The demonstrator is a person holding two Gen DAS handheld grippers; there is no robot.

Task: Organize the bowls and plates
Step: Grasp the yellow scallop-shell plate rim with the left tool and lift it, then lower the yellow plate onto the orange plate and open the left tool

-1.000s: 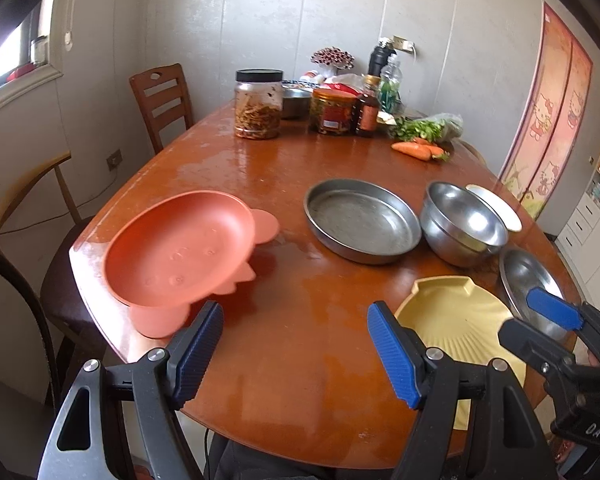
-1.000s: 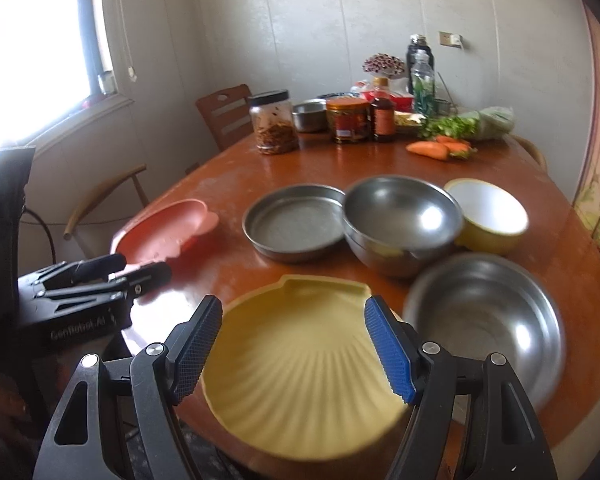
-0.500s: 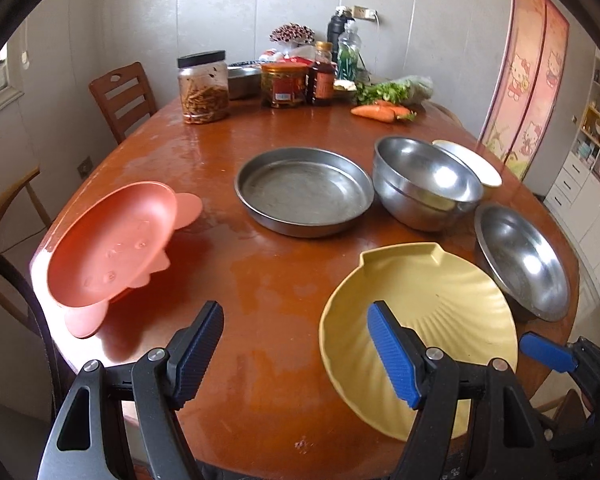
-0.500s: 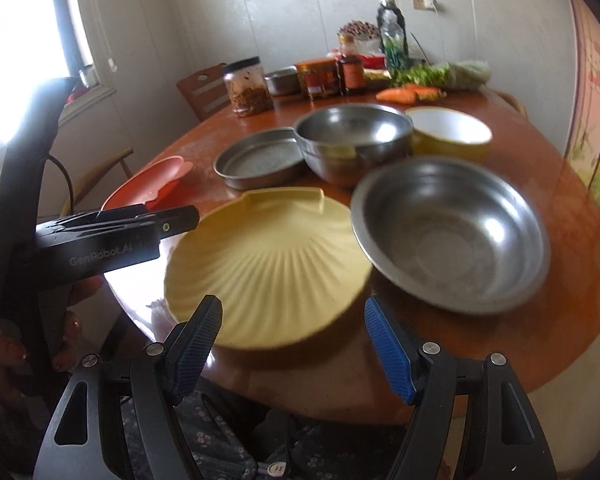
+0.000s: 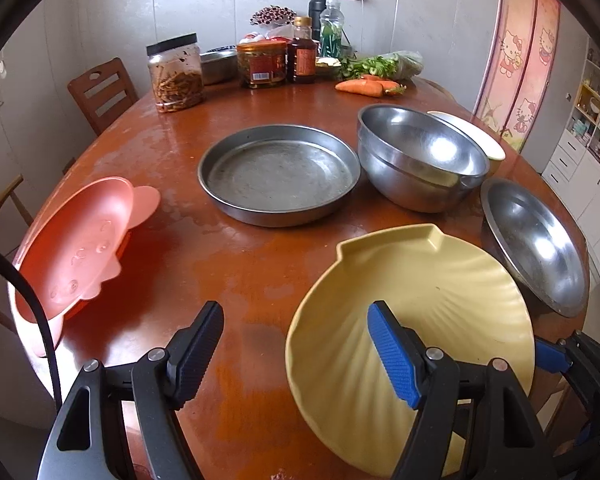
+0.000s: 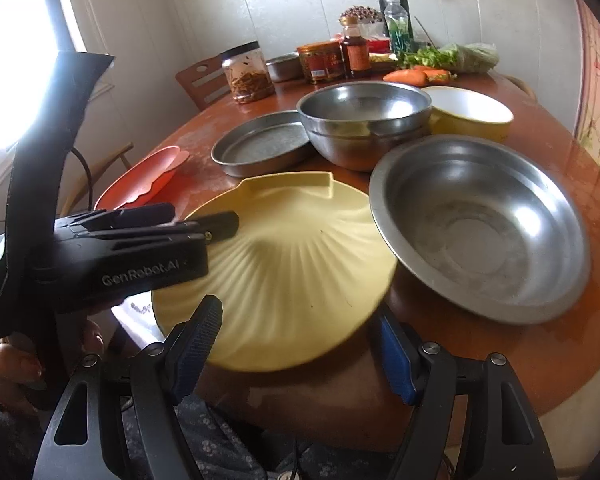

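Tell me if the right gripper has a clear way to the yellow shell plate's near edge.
Probably yes. The right gripper is open and empty, just short of the yellow shell plate, whose near rim overhangs the table edge. The left gripper hovers over the plate's other side, not in the way.

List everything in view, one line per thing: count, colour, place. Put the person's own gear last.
table: one, reddish-brown wood, under everything.
shell plate: one, pale yellow, near edge, overhanging it.
pink plate: one, salmon pink, left edge.
round pan: one, grey steel, middle.
deep steel bowl: one, silver, right of the pan.
wide steel bowl: one, silver, right of the shell plate.
yellow bowl: one, yellow with white inside, behind the deep steel bowl.
jars and bottles: several, mixed colours, far end.
carrots: at least two, orange, far right, beside greens.
chairs: at least two, brown wood, left side.
left gripper: one, black with blue pads, open, above the near edge.
right gripper: one, same make, open, at the shell plate's near rim.
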